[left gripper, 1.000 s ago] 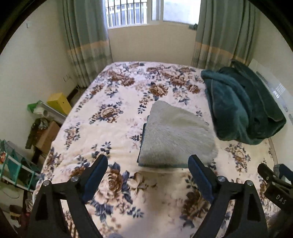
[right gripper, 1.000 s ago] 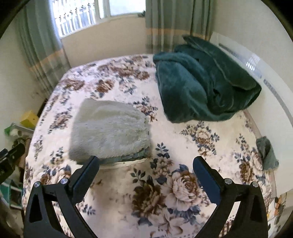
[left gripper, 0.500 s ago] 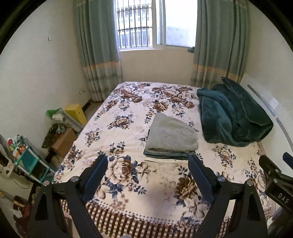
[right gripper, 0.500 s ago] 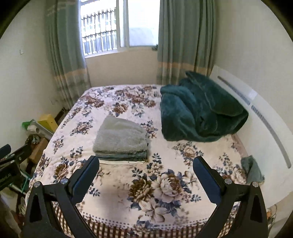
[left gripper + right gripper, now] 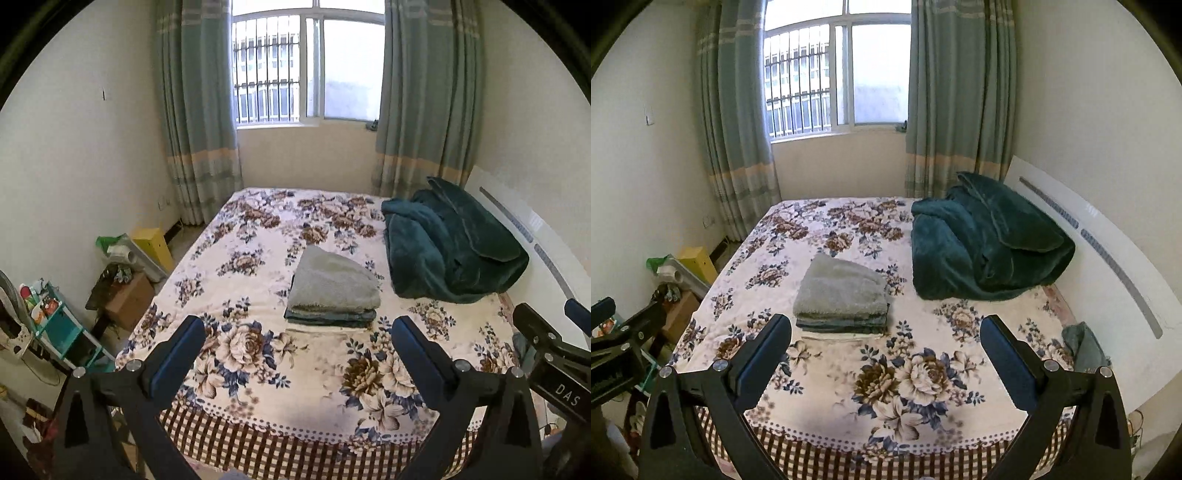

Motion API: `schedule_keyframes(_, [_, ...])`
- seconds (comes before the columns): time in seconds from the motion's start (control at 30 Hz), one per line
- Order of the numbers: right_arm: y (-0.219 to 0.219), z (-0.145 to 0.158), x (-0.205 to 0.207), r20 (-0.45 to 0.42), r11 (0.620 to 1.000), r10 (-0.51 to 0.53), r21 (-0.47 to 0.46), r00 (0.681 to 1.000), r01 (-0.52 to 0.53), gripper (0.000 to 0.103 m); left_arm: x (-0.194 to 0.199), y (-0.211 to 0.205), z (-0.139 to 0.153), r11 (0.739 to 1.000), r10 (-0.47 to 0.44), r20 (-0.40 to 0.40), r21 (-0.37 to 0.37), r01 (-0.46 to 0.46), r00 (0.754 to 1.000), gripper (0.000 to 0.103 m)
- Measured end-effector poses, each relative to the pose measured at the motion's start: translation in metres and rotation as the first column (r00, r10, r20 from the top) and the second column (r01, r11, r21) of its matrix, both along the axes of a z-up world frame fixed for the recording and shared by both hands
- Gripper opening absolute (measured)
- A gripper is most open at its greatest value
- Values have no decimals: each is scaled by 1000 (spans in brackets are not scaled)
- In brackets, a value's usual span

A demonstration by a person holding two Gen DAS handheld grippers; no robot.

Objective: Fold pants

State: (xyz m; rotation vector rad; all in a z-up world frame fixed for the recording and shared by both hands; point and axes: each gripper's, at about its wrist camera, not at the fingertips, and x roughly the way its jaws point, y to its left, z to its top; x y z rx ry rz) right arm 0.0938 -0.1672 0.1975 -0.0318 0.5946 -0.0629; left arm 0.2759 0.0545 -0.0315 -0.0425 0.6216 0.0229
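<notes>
The grey fleece pants [image 5: 332,284] lie folded in a neat stack on the floral bed [image 5: 258,369], near its middle; they also show in the right wrist view [image 5: 842,291]. My left gripper [image 5: 297,343] is open and empty, held back over the foot of the bed, well short of the pants. My right gripper [image 5: 886,341] is open and empty too, at the same distance. The right gripper's body shows at the right edge of the left wrist view [image 5: 554,354]; the left gripper's body shows at the left edge of the right wrist view [image 5: 617,343].
A dark green blanket [image 5: 450,240] is heaped at the bed's far right by the white headboard [image 5: 1108,258]. A small grey-green cloth [image 5: 1084,347] lies at the bed's right edge. Boxes and a teal shelf [image 5: 62,332] stand on the floor at left. Window and curtains lie beyond.
Both grippers have pulled back and up from just in front of the folded pants to beyond the foot of the bed. The pants stack has stayed in place.
</notes>
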Motion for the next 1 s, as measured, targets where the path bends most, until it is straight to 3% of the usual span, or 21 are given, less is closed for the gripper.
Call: schedule_keyframes(1.0, [15,-10,6,-64,1000,1,31,998,0,103,-6,12,-12,1000,-4,-45,-7,3,999,103])
